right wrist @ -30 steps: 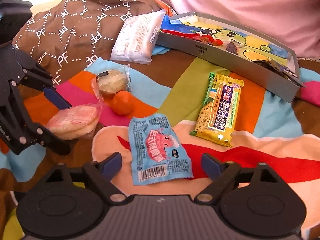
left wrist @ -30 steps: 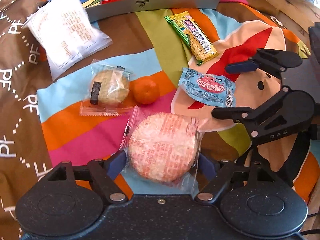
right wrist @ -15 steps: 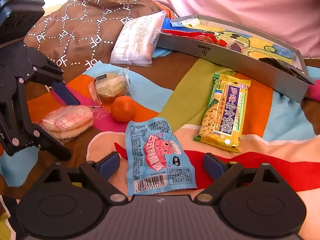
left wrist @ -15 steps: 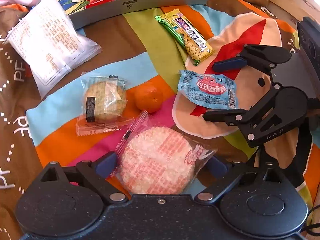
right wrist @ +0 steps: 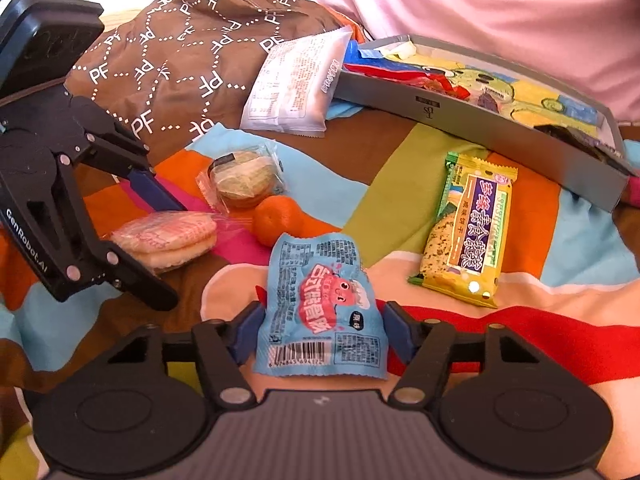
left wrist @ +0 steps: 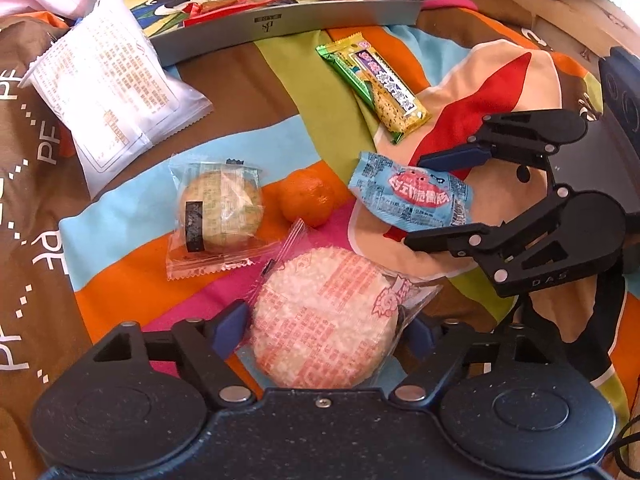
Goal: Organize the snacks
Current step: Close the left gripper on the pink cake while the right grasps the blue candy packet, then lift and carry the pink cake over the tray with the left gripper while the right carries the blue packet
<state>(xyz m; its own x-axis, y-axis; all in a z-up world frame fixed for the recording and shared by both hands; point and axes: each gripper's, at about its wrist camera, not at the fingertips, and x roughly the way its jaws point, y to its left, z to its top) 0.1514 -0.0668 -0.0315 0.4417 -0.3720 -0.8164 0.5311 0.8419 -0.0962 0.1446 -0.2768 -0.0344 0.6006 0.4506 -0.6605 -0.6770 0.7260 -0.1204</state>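
Rice cracker pack [left wrist: 324, 320], blue packet [right wrist: 322, 312] flat on blanket

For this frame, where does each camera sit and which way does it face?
Left wrist: on the left gripper, looking forward and down at the rice cracker between its fingers; the right gripper shows at right.
Right wrist: on the right gripper, looking toward the tray, its fingers either side of the blue packet; the left gripper shows at left.
Shared: both packets, the orange, the green bar, the tray and the striped blanket.
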